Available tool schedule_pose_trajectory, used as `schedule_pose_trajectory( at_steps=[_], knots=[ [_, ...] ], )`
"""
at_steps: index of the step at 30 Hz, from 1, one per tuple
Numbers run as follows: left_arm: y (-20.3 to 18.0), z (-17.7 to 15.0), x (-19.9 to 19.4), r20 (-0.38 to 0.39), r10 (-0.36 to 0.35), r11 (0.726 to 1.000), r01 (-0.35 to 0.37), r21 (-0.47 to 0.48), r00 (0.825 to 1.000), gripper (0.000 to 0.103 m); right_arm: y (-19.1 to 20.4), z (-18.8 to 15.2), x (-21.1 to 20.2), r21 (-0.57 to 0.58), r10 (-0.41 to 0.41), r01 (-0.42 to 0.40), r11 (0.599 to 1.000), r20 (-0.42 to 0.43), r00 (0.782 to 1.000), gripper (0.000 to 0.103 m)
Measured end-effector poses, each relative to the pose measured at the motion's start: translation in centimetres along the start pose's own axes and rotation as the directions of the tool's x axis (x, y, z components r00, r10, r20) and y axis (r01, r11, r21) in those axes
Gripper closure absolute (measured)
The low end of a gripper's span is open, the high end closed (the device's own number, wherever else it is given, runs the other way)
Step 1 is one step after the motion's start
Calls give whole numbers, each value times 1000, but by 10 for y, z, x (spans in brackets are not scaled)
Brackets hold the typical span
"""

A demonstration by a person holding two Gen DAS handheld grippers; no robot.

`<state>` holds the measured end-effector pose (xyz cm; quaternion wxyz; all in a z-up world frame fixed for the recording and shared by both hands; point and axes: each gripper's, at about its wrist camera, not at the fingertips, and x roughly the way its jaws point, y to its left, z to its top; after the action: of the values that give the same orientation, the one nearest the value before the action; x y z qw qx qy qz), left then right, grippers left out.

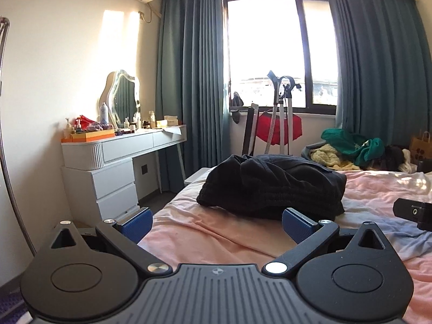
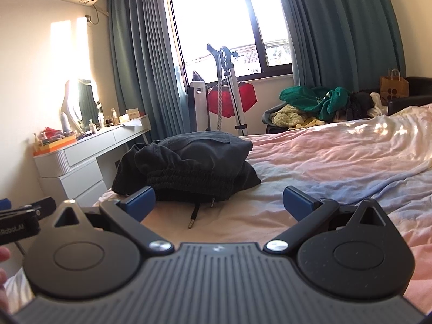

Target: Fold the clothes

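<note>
A black garment (image 1: 272, 186) with an elastic waistband lies bunched on the pink bedsheet (image 1: 216, 232). It also shows in the right wrist view (image 2: 189, 164), with a drawstring (image 2: 193, 217) trailing toward me. My left gripper (image 1: 217, 222) is open and empty, low over the sheet just short of the garment. My right gripper (image 2: 218, 202) is open and empty, just short of the garment's waistband. Part of the right gripper's body (image 1: 415, 212) shows in the left wrist view, and part of the left one (image 2: 24, 213) in the right wrist view.
A white dressing table (image 1: 118, 156) with a mirror and bottles stands left of the bed. A pile of green and yellow clothes (image 2: 316, 105) lies beyond the bed. A garment steamer (image 2: 229, 86) and a red item stand under the window. A paper bag (image 2: 392, 86) is far right.
</note>
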<state>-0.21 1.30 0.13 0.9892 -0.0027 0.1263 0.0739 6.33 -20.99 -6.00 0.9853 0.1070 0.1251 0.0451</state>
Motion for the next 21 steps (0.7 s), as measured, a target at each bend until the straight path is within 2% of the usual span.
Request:
schedule_pose_trajectory(
  at_steps=[4, 7, 10, 15, 21],
  knots=[
    [0, -6, 2, 13, -28, 1000, 28, 13, 1000, 0, 3, -1, 1, -27, -15, 17, 999, 44, 999, 0],
    [-4, -11, 1, 41, -35, 999, 33, 41, 999, 0, 2, -2, 3, -26, -17, 18, 999, 39, 999, 0],
    [-5, -14, 3, 40, -52, 998, 51, 20, 998, 0, 2, -2, 2, -24, -14, 15, 1000, 50, 999, 0],
    [-7, -14, 0, 73, -38, 999, 37, 17, 997, 0, 1, 0, -1, -29, -24, 26, 999, 69, 997, 0],
    [-13, -17, -1, 61, -33, 998, 30, 54, 998, 0, -6, 4, -2, -17, -26, 27, 1000, 56, 998, 0]
  ],
)
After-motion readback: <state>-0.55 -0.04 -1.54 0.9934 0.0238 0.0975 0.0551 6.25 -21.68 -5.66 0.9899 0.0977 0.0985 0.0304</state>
